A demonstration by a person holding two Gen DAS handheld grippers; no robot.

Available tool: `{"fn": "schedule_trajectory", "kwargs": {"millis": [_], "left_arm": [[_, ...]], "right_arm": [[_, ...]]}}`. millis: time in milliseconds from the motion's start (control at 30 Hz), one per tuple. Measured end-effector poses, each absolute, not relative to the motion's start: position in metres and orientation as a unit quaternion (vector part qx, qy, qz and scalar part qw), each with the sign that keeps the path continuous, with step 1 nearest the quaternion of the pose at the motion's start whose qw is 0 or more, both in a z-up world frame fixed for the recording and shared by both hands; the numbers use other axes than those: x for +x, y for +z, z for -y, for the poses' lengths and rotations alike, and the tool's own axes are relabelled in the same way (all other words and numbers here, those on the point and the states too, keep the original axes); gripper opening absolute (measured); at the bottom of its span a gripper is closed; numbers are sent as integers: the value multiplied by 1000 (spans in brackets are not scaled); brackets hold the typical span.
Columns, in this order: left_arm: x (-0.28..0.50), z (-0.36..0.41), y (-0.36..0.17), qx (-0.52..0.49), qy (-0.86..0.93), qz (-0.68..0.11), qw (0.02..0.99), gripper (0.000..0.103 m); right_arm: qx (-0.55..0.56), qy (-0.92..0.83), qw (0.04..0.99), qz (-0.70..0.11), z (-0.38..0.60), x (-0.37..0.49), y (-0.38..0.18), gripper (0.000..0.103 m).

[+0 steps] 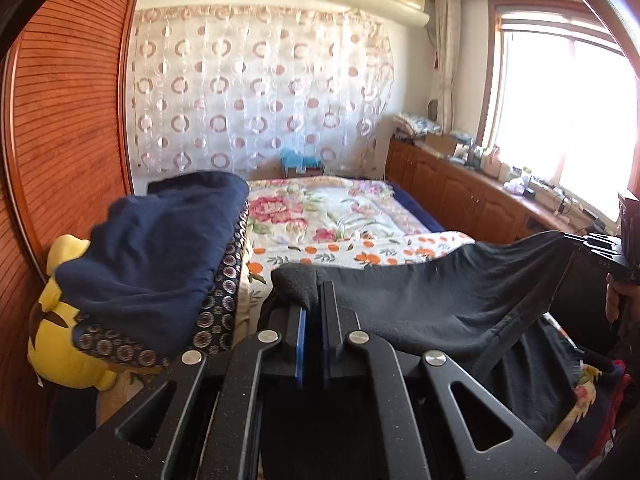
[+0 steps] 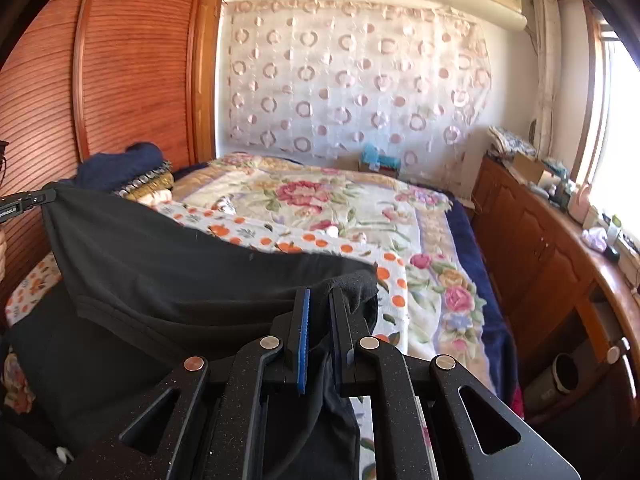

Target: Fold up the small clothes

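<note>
At the left of the left wrist view, a navy pile (image 1: 160,256) was seen beside a yellow plush toy (image 1: 64,320). At lower centre, the left gripper (image 1: 314,312) was clamped on one corner of the dark garment (image 1: 432,304), which was stretched above the floral bed (image 1: 320,216) to the right gripper (image 2: 320,316), likewise clamped. The spreading step was judged underway; lowering flat would be called for next.
</note>
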State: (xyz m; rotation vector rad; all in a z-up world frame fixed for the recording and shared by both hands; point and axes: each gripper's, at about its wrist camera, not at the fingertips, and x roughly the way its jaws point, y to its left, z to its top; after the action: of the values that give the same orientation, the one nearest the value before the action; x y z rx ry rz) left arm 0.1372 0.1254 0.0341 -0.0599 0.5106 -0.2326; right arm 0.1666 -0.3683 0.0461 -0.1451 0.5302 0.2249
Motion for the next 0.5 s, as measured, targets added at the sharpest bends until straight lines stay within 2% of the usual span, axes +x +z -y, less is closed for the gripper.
{"fn": "schedule_trajectory", "kwargs": {"millis": [300, 500], "left_arm": [[60, -136, 27, -49, -131, -249, 958, 7], [42, -142, -30, -89, -125, -311, 938, 7]], "right_arm": [[-96, 137, 953, -254, 374, 92, 51, 9], [-86, 143, 938, -304, 381, 65, 13, 9]]}}
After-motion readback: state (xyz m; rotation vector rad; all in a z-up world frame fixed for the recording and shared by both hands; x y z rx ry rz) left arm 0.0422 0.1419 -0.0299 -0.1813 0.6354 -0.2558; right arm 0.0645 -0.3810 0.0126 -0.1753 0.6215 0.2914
